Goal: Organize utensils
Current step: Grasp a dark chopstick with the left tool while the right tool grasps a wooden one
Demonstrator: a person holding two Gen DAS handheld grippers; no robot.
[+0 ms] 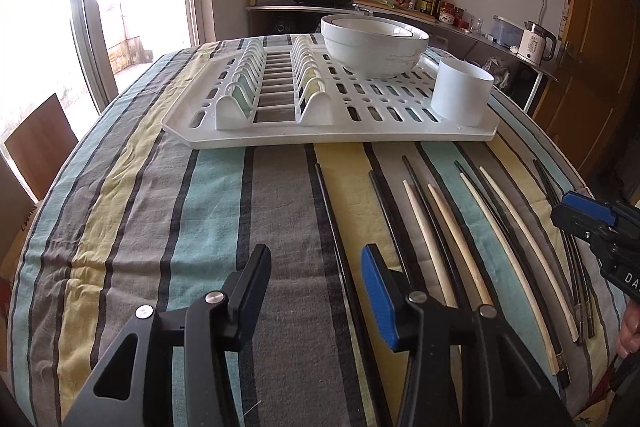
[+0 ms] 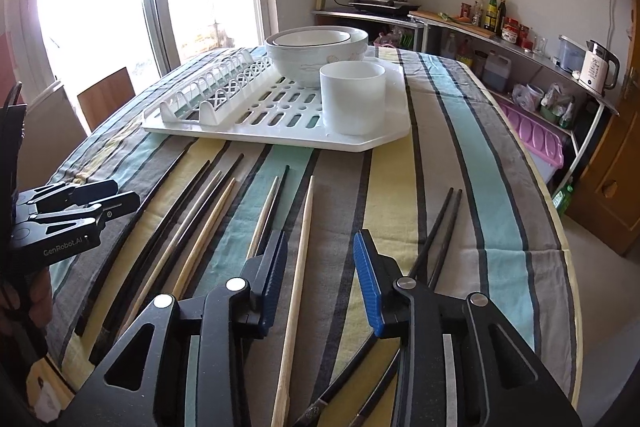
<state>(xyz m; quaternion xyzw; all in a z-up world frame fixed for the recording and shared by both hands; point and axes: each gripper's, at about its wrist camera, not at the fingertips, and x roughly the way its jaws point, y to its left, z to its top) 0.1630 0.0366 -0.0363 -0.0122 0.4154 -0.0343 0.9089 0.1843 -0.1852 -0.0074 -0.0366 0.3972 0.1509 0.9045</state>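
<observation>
Several black chopsticks [image 1: 338, 231] and pale wooden chopsticks [image 1: 430, 247] lie in a row on the striped tablecloth in front of a white dish rack [image 1: 280, 131]. A white cylindrical holder [image 1: 462, 95] stands on the rack's near right corner, also in the right wrist view [image 2: 352, 99]. My left gripper [image 1: 316, 259] is open and empty above the cloth, left of the chopsticks. My right gripper [image 2: 320, 247] is open and empty, with a wooden chopstick [image 2: 300, 259] lying between its fingers and a black pair [image 2: 440, 227] to its right.
Stacked white bowls [image 1: 374, 47] sit on the rack's far right. The table edge curves off at left and right. A wooden chair [image 1: 40, 143] stands at the left. A counter [image 2: 520, 47] with pots, bottles and a kettle lies behind.
</observation>
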